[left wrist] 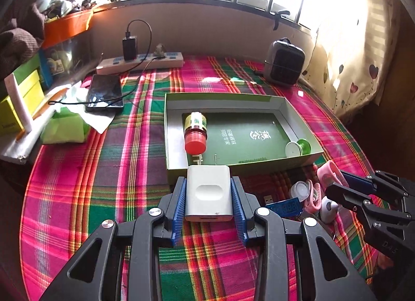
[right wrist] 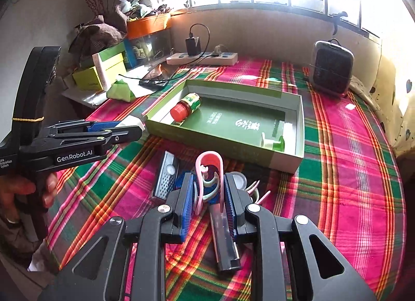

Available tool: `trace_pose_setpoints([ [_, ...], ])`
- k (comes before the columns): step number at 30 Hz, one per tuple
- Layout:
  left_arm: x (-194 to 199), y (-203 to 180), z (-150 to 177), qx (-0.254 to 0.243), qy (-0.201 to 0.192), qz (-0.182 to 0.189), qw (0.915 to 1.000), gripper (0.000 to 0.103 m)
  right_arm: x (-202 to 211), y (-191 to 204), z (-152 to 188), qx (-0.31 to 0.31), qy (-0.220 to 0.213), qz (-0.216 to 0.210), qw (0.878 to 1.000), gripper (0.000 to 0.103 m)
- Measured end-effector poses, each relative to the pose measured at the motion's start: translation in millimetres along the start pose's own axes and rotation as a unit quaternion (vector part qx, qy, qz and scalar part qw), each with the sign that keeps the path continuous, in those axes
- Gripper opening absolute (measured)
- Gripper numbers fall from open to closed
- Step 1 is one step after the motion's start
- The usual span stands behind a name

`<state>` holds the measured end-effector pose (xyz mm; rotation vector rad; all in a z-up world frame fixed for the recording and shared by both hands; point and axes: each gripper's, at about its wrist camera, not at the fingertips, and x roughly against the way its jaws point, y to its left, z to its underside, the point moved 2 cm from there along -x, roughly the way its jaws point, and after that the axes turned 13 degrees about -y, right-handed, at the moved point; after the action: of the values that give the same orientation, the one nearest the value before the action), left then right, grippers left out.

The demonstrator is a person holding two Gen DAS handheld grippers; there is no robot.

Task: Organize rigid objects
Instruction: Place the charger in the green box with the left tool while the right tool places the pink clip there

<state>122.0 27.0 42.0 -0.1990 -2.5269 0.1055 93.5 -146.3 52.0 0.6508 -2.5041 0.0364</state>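
I'm holding the white charger block point(left wrist: 208, 193) between the left gripper point(left wrist: 208, 194) jaws, both blue pads pressing its sides, just short of the green box's point(left wrist: 179, 171) near edge. My right gripper point(right wrist: 209, 194) jaws are closing around the pink clip point(right wrist: 209, 163), near the plaid surface's point(right wrist: 350, 171) near edge.

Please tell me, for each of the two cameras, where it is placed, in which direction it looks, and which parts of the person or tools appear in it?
Left wrist: sits on the left tool, looking forward over the white charger it grips toward the green box; the right tool shows at right.
Right wrist: sits on the right tool, looking over the pink clip between its fingers; the left tool and hand show at left.
Shared: box, red-capped bottle, plaid cloth.
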Motion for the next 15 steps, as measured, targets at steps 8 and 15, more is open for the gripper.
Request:
trace_pose_setpoints([
  [8,-13.0,-7.2,-22.2,-0.004,-0.007,0.015,0.9999,0.032,-9.1,-19.2,-22.1,-0.009,-0.002,0.014,1.0,0.024],
  [15,-32.5,-10.2,-42.6,-0.006,-0.006,0.023,0.9997,0.032,-26.3,-38.7,-42.4,-0.018,0.003,0.029,0.999,0.024],
])
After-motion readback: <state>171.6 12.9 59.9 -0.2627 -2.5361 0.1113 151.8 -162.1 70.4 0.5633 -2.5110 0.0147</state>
